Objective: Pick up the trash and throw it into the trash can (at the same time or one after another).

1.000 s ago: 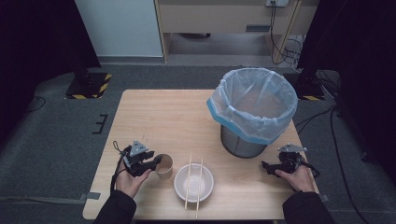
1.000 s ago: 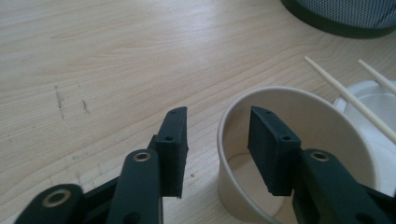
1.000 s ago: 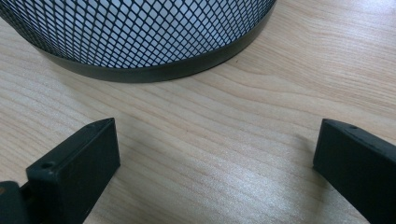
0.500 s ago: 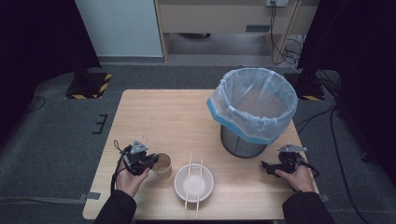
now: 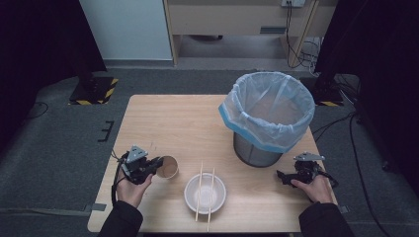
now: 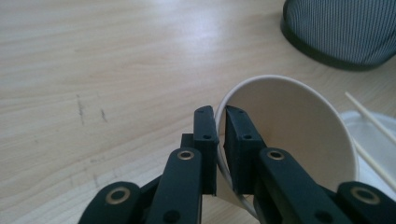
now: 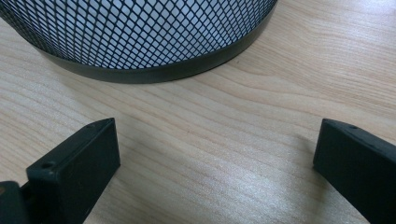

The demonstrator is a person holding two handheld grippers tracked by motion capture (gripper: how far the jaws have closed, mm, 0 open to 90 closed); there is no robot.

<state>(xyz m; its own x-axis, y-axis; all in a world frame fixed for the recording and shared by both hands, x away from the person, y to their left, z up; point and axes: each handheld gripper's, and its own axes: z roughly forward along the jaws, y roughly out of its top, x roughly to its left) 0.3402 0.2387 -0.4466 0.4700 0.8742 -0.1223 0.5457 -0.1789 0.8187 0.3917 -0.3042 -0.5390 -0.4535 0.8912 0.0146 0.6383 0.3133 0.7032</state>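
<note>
A brown paper cup [image 5: 168,167] stands on the wooden table [image 5: 178,123] at the front left. My left gripper [image 5: 157,165] has just closed and is shut on the cup's rim [image 6: 220,112], one jaw inside the cup [image 6: 299,126] and one outside. A white bowl [image 5: 205,194] with two chopsticks [image 5: 199,190] laid across it sits front centre. My right gripper [image 5: 281,176] rests at the front right with its jaws wide open over bare wood [image 7: 215,158], just short of the mesh bin [image 7: 140,32].
A black mesh waste bin [image 5: 269,116] lined with a blue-edged plastic bag stands at the right of the table. The bowl's rim and chopsticks [image 6: 369,121] lie right beside the cup. Dark floor surrounds the table.
The left gripper's jaws have closed onto the cup's rim. The right hand has stayed where it was.
</note>
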